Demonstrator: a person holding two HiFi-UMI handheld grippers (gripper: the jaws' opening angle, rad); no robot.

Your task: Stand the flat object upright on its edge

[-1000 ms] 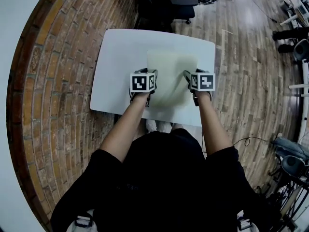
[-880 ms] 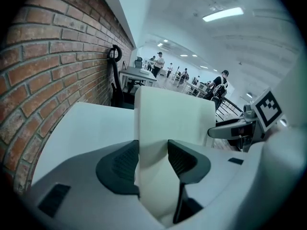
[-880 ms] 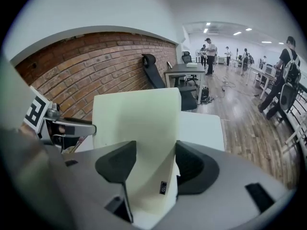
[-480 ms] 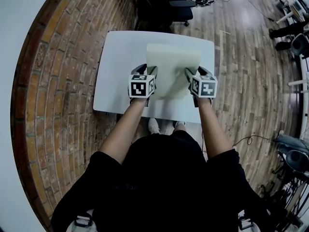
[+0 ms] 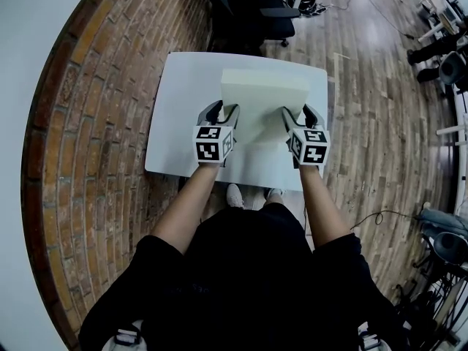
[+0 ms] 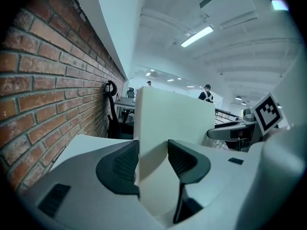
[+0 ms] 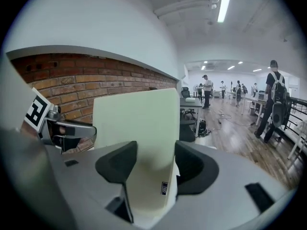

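A person clamps a pale foam slab (image 5: 263,101) between two handheld tools above a white table (image 5: 183,123). The left gripper (image 5: 219,110) presses its jaws on the slab's left side, and the right gripper (image 5: 298,112) does the same on the right. The slab is reared up steeply, top edge toward the table's far side; whether its lower edge touches the tabletop cannot be told.

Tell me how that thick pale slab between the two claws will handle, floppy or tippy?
Probably stiff: the slab looks flat though the left claw and right claw pinch only its side edges. Likely light, as two small grips hold it tilted up. Its thick edge may let it stand, but a nudge could tip it.
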